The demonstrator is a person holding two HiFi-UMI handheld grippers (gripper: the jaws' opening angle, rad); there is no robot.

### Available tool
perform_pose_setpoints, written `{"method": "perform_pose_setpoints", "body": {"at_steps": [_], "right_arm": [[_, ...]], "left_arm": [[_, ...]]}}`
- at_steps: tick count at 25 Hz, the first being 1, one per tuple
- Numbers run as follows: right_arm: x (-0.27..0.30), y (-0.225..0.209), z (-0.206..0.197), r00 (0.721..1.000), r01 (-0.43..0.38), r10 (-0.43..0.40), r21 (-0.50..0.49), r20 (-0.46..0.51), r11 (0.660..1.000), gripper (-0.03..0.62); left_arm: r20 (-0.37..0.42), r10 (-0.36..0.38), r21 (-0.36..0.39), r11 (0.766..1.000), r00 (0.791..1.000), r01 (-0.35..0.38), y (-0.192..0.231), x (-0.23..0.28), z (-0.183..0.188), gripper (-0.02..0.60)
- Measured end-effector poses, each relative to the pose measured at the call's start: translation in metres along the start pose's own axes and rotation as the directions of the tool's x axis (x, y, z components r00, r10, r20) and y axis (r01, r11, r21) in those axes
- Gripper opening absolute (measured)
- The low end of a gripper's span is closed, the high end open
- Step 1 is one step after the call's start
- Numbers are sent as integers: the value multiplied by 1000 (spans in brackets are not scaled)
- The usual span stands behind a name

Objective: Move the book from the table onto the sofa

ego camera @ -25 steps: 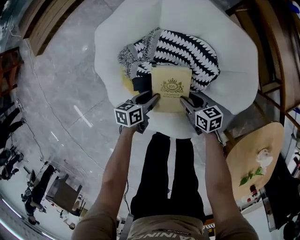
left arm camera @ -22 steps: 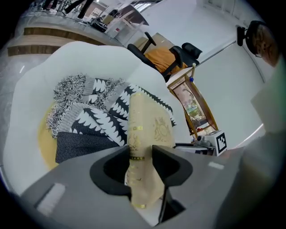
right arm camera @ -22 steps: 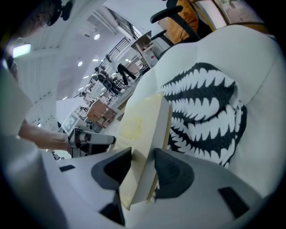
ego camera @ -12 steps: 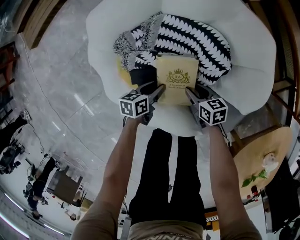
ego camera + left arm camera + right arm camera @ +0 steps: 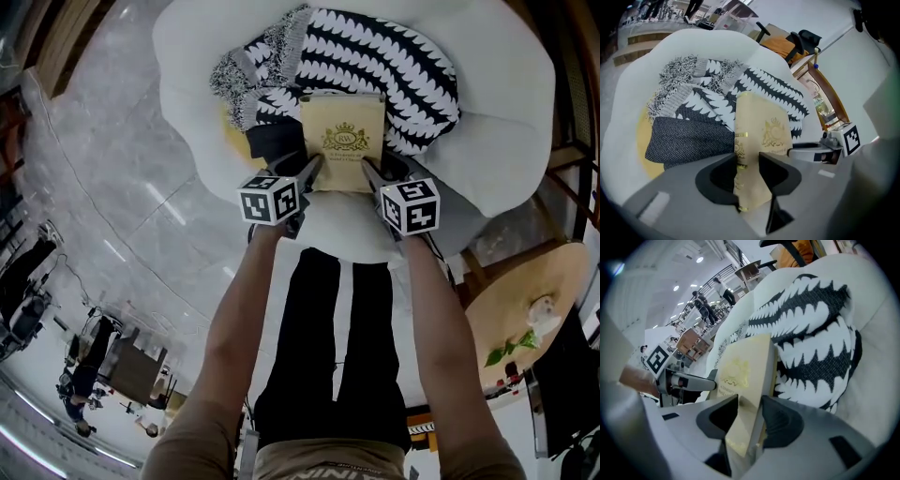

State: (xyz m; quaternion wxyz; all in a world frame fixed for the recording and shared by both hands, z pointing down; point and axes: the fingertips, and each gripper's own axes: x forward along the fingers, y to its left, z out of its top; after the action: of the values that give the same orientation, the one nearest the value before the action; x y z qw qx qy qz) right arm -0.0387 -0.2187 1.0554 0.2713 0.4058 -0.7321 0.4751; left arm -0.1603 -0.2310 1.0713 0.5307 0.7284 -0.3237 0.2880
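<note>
A cream book [image 5: 343,142] with a gold crest on its cover is held level over the seat of the white sofa [image 5: 187,103]. My left gripper [image 5: 312,170] is shut on the book's near left corner [image 5: 749,154]. My right gripper [image 5: 367,172] is shut on the near right corner [image 5: 748,399]. The book's far end lies over a black-and-white patterned cushion [image 5: 384,70]. In the left gripper view the book [image 5: 761,136] stands edge-on between the jaws, with the right gripper [image 5: 820,151] beyond it.
A fringed black-and-white throw [image 5: 258,70], a dark grey cloth [image 5: 689,140] and a yellow cushion [image 5: 234,127] lie on the sofa left of the book. A round wooden table [image 5: 520,319] with a small plant stands at the lower right. Grey marble floor [image 5: 103,159] lies to the left.
Both grippers have carried the book farther over the sofa seat, toward the patterned cushion. The sofa now fills more of the head view's top.
</note>
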Motion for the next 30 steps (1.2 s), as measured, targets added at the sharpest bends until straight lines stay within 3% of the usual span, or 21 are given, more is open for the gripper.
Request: {"method": "perform_pose_setpoints", "body": {"at_steps": [4,9,18,20,23,30], "right_arm": [[-12,5,10,997,41,-41,-5,69,999,161],[-26,15,13,996,59,-55,-55,75,997,161],[-59,36,27,993,74,-64,-105,98,992,152],[-70,43,31,991,85,-72,-112,116,990,102],[-95,54,36,987,102,-84,-128,139,986,19],[-177,99,42,991,60,-38,-172,128,983,6]], "left_arm": [[31,37,45,998,999,-39,-8,-5,1,144],[75,80,95,992,994,-86,-16,-21,7,103],[84,45,159,986,995,-58,-46,-49,8,40],[87,39,179,982,995,-54,-56,-60,8,6],[78,26,204,978,997,-41,-76,-81,6,6],[44,-6,246,969,999,-4,-144,-159,-5,6]]}}
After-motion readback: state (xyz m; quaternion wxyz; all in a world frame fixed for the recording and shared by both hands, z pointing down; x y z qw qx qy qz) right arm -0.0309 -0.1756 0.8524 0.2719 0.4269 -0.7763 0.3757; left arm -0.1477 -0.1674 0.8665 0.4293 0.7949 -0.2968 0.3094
